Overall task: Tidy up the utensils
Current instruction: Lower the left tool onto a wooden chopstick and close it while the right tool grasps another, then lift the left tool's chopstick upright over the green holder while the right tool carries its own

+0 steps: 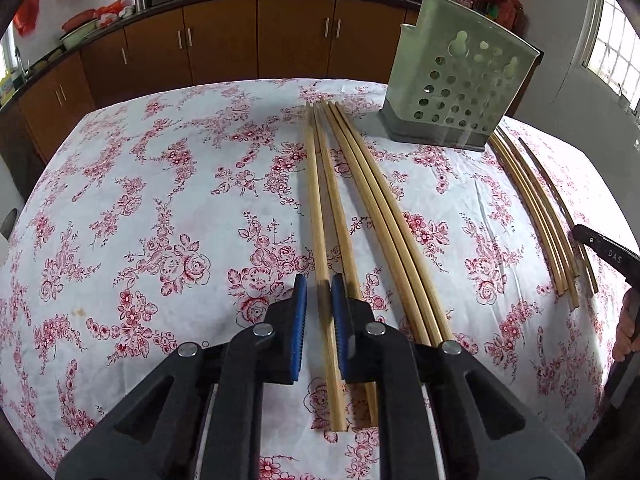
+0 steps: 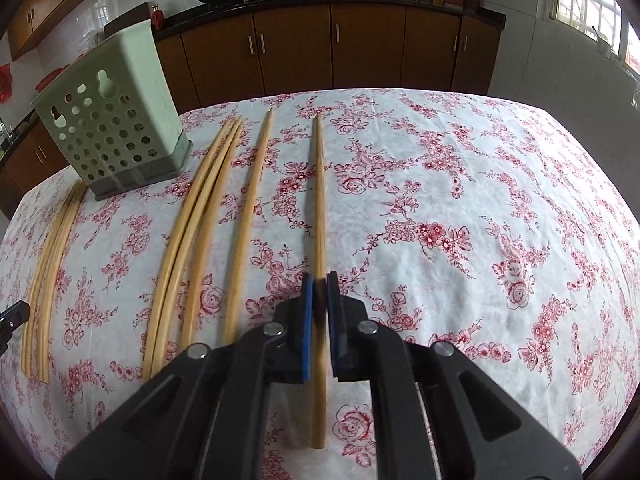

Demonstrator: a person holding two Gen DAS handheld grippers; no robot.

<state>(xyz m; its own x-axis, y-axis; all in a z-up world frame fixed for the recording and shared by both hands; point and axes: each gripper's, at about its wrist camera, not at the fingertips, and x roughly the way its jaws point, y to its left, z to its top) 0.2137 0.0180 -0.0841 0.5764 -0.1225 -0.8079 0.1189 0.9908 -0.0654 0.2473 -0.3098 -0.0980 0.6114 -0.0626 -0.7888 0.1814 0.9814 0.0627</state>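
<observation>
My left gripper [image 1: 319, 300] is clamped on one chopstick [image 1: 316, 200]. My right gripper [image 2: 319, 300] pinches another stick [image 2: 319, 200].

Both sticks run along the 6–12 o'clock line, thin tips at 12, butts at 6.

Holder [image 1: 452, 92] sits at 1 o'clock in the left view and 10 o'clock in the right.

Risk: both grips sit behind mid-length, so a stick may pivot or slip when raised. The left pad [image 1: 340, 320] could drag the neighbouring stick [image 1: 340, 220] just beside it.

Right gripper [image 2: 320, 312] jaws closed on one chopstick [image 2: 319, 200]; further chopsticks [image 2: 208, 216] lie left on the floral worktop [image 2: 460, 208], beside the green holder [image 2: 108, 120]
</observation>
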